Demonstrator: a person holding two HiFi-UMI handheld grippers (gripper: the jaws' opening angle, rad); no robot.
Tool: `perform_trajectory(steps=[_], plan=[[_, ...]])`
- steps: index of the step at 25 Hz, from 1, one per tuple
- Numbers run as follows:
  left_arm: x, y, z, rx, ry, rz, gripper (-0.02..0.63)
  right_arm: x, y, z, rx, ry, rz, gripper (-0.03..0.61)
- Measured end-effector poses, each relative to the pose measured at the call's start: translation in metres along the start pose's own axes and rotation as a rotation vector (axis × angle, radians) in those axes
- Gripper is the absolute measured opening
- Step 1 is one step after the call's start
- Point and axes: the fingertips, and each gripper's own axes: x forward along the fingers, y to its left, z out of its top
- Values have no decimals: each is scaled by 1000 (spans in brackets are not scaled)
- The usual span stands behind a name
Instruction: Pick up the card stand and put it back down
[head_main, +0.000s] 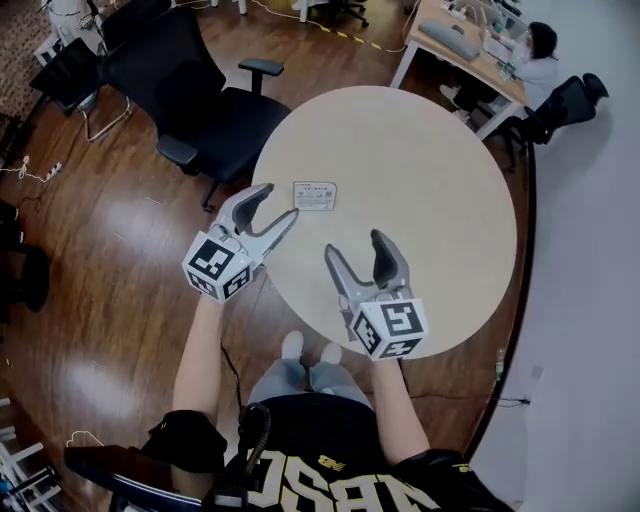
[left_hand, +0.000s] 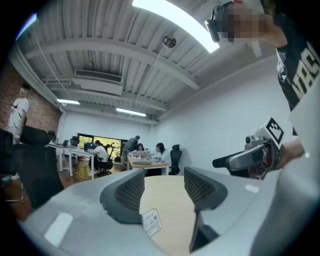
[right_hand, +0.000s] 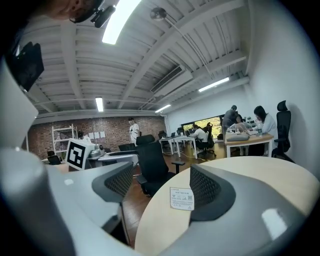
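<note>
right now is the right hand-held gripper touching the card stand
Apart. The head view shows bare table between the card stand and the open right hand-held gripper.

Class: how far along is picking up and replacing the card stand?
Done: nothing shows a lift; the card stand stands on the table. In hand: nothing; the left gripper and right gripper are open, jaws empty. Left: possibly the whole pick-up and set-down.
</note>
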Motion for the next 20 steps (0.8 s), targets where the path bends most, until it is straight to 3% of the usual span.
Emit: perform_trajectory(steps=[3, 6, 10, 15, 20], plan=[[-21, -8, 30, 35, -40, 102, 262, -3, 9, 26, -37, -56, 16, 362], [-36, -23, 47, 70, -69, 155, 261, -8, 15, 45, -68, -106, 19, 362], [-56, -40, 63, 147, -56, 247, 241, -18, 26, 61, -99, -144, 16, 361], [-92, -59, 90, 104, -149, 392, 239, -44, 40, 76, -162, -178, -28, 362], [-112, -93, 81, 126, -172, 435, 240, -84, 47, 87, -212, -250, -47, 362]])
